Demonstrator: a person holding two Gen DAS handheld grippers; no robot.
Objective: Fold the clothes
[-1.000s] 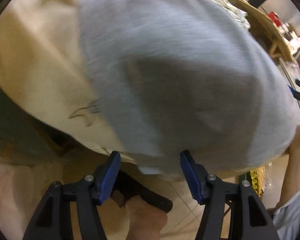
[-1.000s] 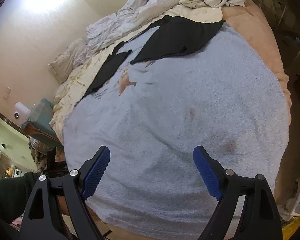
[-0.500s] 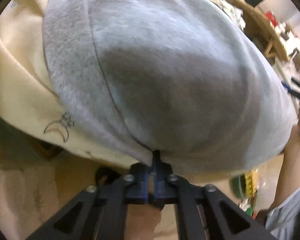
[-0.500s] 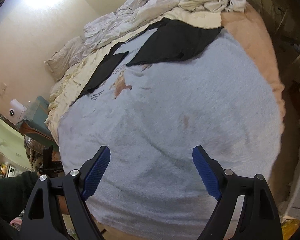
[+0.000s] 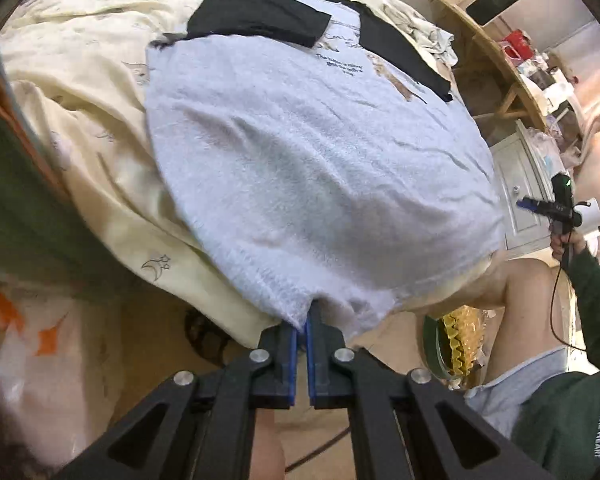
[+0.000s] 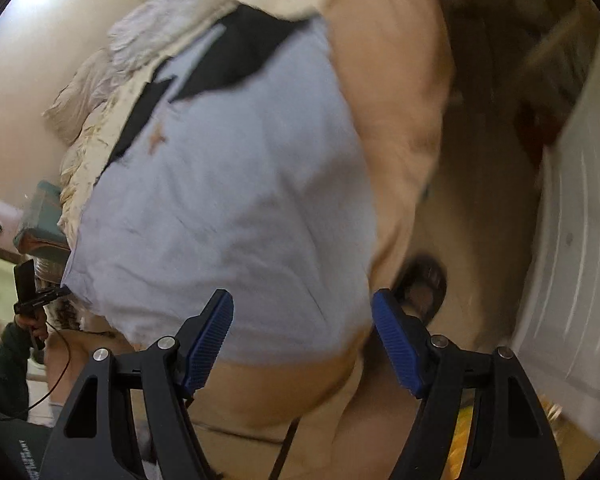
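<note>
A light grey T-shirt [image 5: 320, 184] with black sleeves [image 5: 256, 16] folded inward lies flat on a bed's cream sheet [image 5: 80, 80]. My left gripper [image 5: 305, 318] is shut on the near hem at the shirt's left corner and holds that corner raised off the bed edge. In the right wrist view the same shirt [image 6: 228, 208] is blurred. My right gripper [image 6: 302, 300] hangs over its near right corner with the jaws closing. The hem lies between the blue pads [image 6: 210, 336], which do not touch it. Each gripper also shows small in the other's view: the right gripper [image 5: 540, 206] and the left gripper [image 6: 44, 296].
A peach blanket [image 6: 396, 100] drapes over the bed's right edge. A dark sandal [image 6: 424, 280] lies on the floor beside a white door [image 6: 572, 240]. A wooden table [image 5: 500, 60], a white cabinet [image 5: 524, 184] and a green-rimmed tub [image 5: 452, 344] stand at right. Crumpled bedding is piled at the far end.
The left gripper shut on the shirt's hem and rose with it. The right gripper swung along the hem to the shirt's right corner, and its jaws narrowed a little.
</note>
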